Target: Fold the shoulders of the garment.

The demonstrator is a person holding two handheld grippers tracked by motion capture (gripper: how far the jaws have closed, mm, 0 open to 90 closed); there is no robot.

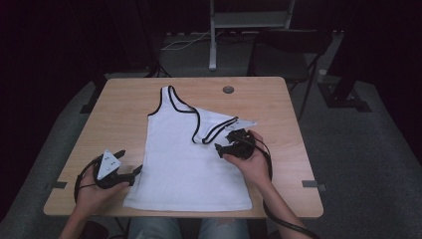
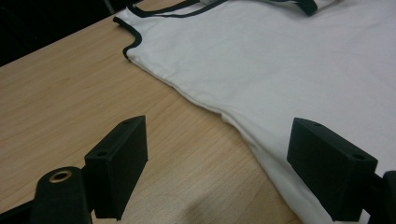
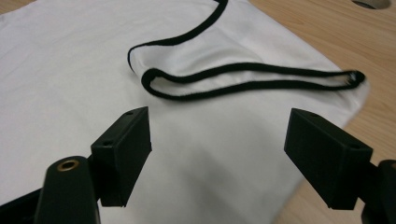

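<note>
1. I see the white tank top (image 1: 186,159) lying flat in the middle of the desk (image 1: 124,104), its hem along the near edge and its black-trimmed straps toward the far edge. The right strap (image 1: 219,127) is folded over and points at the right edge.
2. My right gripper (image 1: 233,142) sits at the shirt's right side, just near of that folded strap. In the right gripper view its jaws stand wide apart over white cloth with nothing between the pads, so I read it as holding nothing.
3. My left gripper (image 1: 130,175) rests near the near-left corner, beside the shirt's left side seam. In the left gripper view its jaws are wide too, one over bare wood and one over the cloth edge (image 2: 205,105); nothing is gripped.
4. I judge the work in hand to be folding the shirt. To do it well, I would pinch only the top layer near a seam, lift low, and carry the fold across evenly so the cloth does not bunch.
5. I would keep the left gripper steadying the left seam while the right moves.
6. I can read no brand, label or writing on the shirt, grippers or desk.
</note>
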